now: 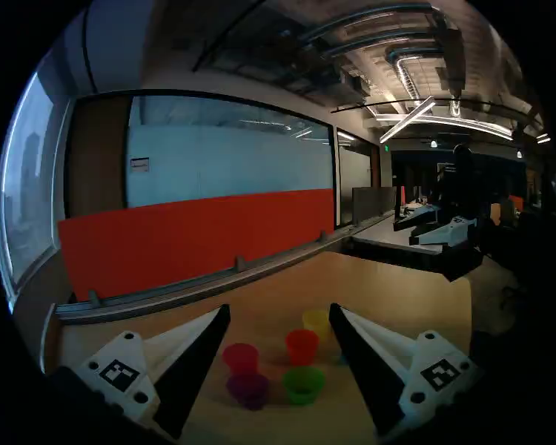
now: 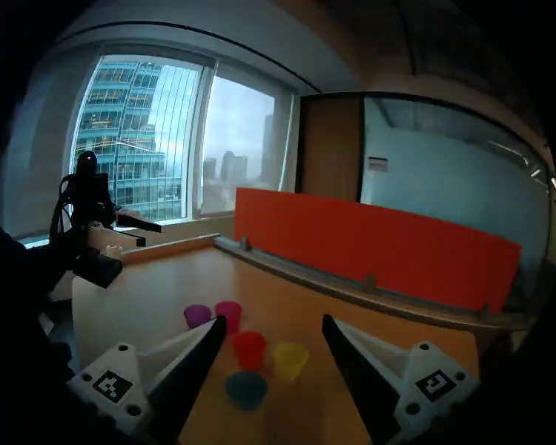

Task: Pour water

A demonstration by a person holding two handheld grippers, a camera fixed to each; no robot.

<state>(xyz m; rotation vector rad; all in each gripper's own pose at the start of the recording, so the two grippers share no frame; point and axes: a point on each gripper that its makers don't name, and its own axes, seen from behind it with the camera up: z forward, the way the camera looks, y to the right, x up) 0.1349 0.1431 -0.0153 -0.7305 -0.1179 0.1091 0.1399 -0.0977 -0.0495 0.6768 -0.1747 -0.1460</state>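
The left gripper [image 1: 279, 308] hangs above the table [image 1: 396, 285] with its fingers spread wide and nothing between them. In the left gripper view a cluster of cups stands on the wood past the fingertips. A pink cup [image 1: 241, 357] and a purple cup [image 1: 248, 389] stand touching on the left. A red cup [image 1: 302, 345] is in the middle, with a yellow cup [image 1: 316, 322] just behind it toward the table's far edge. A green cup [image 1: 303, 384] is nearest the camera. All stand upright, well in from the far edge, where a rail [image 1: 204, 285] and a red panel [image 1: 196, 237] run.

The right gripper [image 2: 273, 319] is also wide open and holds nothing. In the right gripper view the same group sits between its fingers, with a teal cup [image 2: 246, 389] at the front. The left gripper appears there too, near the table's left corner by the window [image 2: 152, 133]. A person's dark-sleeved hand [image 2: 52, 259] holds it.
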